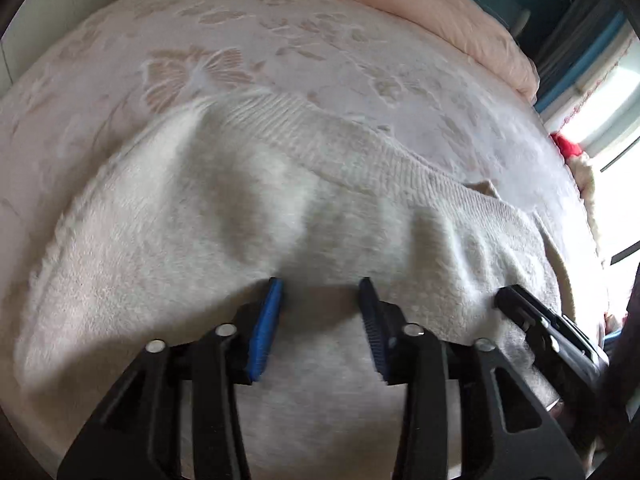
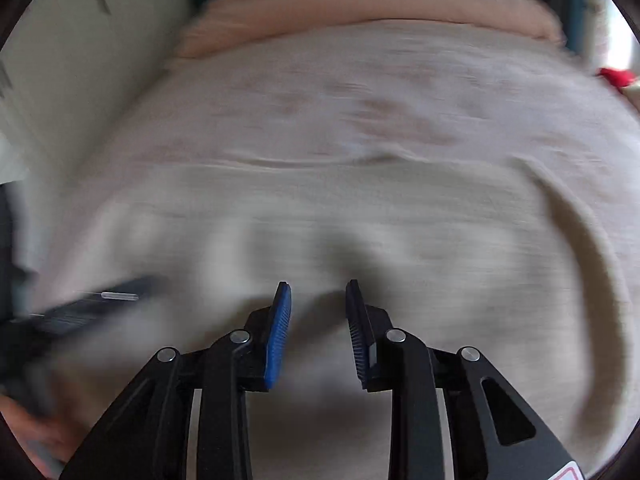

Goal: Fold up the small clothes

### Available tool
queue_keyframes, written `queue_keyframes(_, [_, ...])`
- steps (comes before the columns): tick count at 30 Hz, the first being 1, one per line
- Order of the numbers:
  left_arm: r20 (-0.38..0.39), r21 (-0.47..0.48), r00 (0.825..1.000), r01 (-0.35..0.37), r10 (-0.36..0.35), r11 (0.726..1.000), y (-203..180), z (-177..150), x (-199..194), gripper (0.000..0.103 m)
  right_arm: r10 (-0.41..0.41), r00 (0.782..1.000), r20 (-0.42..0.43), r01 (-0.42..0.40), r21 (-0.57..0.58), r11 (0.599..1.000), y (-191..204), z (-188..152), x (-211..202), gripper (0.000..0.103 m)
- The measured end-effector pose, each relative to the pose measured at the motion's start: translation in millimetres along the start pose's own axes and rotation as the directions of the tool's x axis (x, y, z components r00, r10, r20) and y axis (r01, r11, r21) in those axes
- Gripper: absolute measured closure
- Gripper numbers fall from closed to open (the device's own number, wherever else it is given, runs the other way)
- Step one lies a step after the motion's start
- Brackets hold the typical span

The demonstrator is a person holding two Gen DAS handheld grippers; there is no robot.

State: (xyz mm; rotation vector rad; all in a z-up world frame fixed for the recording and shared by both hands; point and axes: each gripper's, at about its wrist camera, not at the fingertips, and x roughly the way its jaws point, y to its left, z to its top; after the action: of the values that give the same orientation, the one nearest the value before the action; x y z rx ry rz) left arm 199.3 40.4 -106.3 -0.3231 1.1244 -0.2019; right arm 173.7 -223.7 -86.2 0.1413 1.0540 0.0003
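A white fleecy garment (image 1: 240,208) with a ribbed band (image 1: 360,152) along its far edge lies spread on the bed. My left gripper (image 1: 320,290) points down at its near part. Cloth fills the narrow gap between the blue pads (image 1: 268,320), and creases fan out from the tips. The right gripper's black fingers (image 1: 540,320) rest on the same garment just to the right. In the blurred right wrist view, my right gripper (image 2: 316,288) stands narrow, with the garment (image 2: 360,232) bunched and shadowed between its pads. The left gripper (image 2: 80,308) shows as a dark blur at the left.
The pale bed cover (image 1: 280,40) with a leaf and butterfly pattern stretches beyond the garment. A rolled pink quilt (image 1: 440,8) lies along the far edge. A red thing (image 1: 564,144) sits at the right by a bright window. A white wall (image 2: 80,80) bounds the bed's left side.
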Motion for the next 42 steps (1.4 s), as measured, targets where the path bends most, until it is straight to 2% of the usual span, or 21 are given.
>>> queue_keyframes(2, [0.004, -0.003, 1.000, -0.009, 0.009, 1.000, 18, -1, -13, 0.075, 0.005, 1.000, 0.005, -0.006, 0.122, 0.992, -52, -6, -6, 0.103])
queue_keyframes(4, [0.012, -0.006, 0.997, -0.076, 0.076, 0.997, 32, -5, -24, 0.075, -0.021, 1.000, 0.004, 0.019, 0.267, 0.964, -102, -20, -25, 0.103])
queue_keyframes(6, [0.007, -0.047, 1.000, -0.024, 0.025, 0.999, 54, -13, -34, 0.075, -0.070, 0.997, 0.014, 0.061, 0.339, 0.939, -132, -36, -47, 0.102])
queue_keyframes(9, [0.027, -0.102, 0.999, 0.024, -0.022, 0.994, 66, -31, -53, 0.072, -0.087, 0.996, 0.007, 0.077, 0.379, 0.922, -147, -62, -73, 0.086])
queue_keyframes(10, [0.035, -0.111, 0.999, 0.022, -0.018, 0.994, 67, -35, -61, 0.061, -0.086, 0.996, 0.009, 0.076, 0.379, 0.922, -146, -71, -82, 0.077])
queue_keyframes(11, [0.048, -0.125, 0.999, 0.030, -0.024, 0.992, 69, -41, -72, 0.053, -0.091, 0.996, 0.012, 0.080, 0.377, 0.923, -144, -80, -90, 0.050])
queue_keyframes(12, [0.069, -0.138, 0.997, 0.046, -0.036, 0.989, 69, -45, -82, 0.034, -0.101, 0.995, 0.015, 0.087, 0.380, 0.921, -144, -91, -95, 0.031])
queue_keyframes(13, [0.104, -0.157, 0.994, 0.052, -0.036, 0.986, 71, -52, -95, 0.014, -0.097, 0.995, 0.021, 0.082, 0.386, 0.919, -144, -99, -101, 0.029])
queue_keyframes(15, [0.158, -0.204, 0.987, 0.041, -0.008, 0.978, 78, -66, -112, 0.008, -0.044, 0.999, 0.013, 0.035, 0.409, 0.912, -145, -114, -107, 0.029])
queue_keyframes(18, [0.140, -0.329, 0.990, 0.076, -0.030, 0.941, 96, -82, -108, 0.006, 0.053, 0.998, -0.019, -0.037, 0.478, 0.877, -151, -126, -95, 0.029])
queue_keyframes(20, [0.081, -0.463, 0.995, 0.094, -0.064, 0.881, 118, -88, -91, 0.006, 0.146, 0.989, 0.010, -0.126, 0.560, 0.819, -155, -130, -83, 0.028])
queue_keyframes(23, [0.068, -0.581, 0.993, 0.116, -0.094, 0.806, 135, -88, -71, 0.007, 0.191, 0.979, 0.075, -0.193, 0.656, 0.730, -162, -124, -69, 0.028])
queue_keyframes(24, [0.073, -0.591, 0.994, 0.111, -0.084, 0.799, 135, -83, -69, 0.007, 0.201, 0.975, 0.095, -0.211, 0.677, 0.705, -164, -122, -68, 0.052])
queue_keyframes(25, [0.080, -0.598, 0.994, 0.106, -0.072, 0.794, 134, -78, -70, 0.026, 0.217, 0.970, 0.110, -0.232, 0.688, 0.687, -165, -116, -67, 0.080])
queue_keyframes(27, [0.070, -0.547, 0.992, 0.123, -0.101, 0.828, 124, -60, -75, 0.076, 0.268, 0.952, 0.147, -0.294, 0.677, 0.674, -161, -99, -77, 0.086])
queue_keyframes(32, [0.112, -0.426, 0.990, 0.121, -0.081, 0.896, 107, -41, -148, 0.087, 0.244, 0.953, 0.181, -0.301, 0.462, 0.834, -125, -70, -153, 0.087])
queue_keyframes(36, [0.015, -0.400, 1.000, 0.003, 0.004, 0.917, 124, -70, -155, 0.086, 0.087, 0.996, 0.014, -0.086, 0.369, 0.925, -122, -107, -140, 0.084])
queue_keyframes(38, [-0.080, -0.415, 0.997, -0.043, 0.010, 0.909, 136, -94, -122, 0.086, 0.067, 0.988, -0.138, -0.008, 0.393, 0.919, -133, -141, -99, 0.079])
queue_keyframes(39, [-0.117, -0.427, 0.993, -0.057, 0.007, 0.902, 140, -103, -109, 0.084, 0.074, 0.985, -0.158, -0.001, 0.416, 0.910, -136, -151, -92, 0.077])
queue_keyframes(41, [-0.081, -0.443, 0.996, -0.057, 0.024, 0.895, 142, -113, -112, 0.080, 0.073, 0.992, -0.107, -0.016, 0.455, 0.890, -139, -155, -102, 0.069])
queue_keyframes(42, [-0.054, -0.405, 0.996, -0.081, 0.064, 0.911, 134, -110, -122, 0.080, 0.030, 0.996, -0.079, 0.008, 0.443, 0.896, -138, -149, -116, 0.059])
